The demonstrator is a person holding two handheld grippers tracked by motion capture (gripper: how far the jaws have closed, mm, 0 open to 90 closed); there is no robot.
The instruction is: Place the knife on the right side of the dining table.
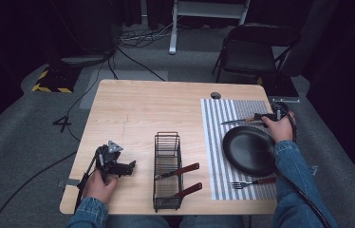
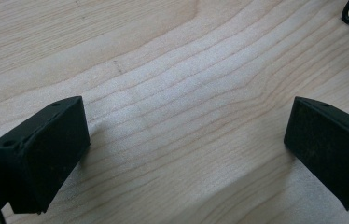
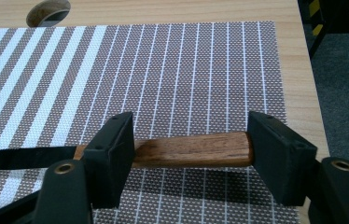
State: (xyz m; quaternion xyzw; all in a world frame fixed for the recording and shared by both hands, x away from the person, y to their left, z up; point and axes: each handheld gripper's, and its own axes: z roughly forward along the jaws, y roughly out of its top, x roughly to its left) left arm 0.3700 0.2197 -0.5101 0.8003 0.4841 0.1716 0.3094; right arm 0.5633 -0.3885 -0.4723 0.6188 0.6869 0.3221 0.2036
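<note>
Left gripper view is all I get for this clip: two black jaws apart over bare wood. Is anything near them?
Observer: A wire basket stands just to the right of the left gripper, with two wooden-handled utensils in it.
Operator: And the other gripper?
Observer: The right gripper is at a knife on a striped placemat. The wooden handle lies across between the jaws; gripped or not, I cannot tell.
Operator: Anything else on that mat?
Observer: A black plate, with a fork at its near side.
</note>
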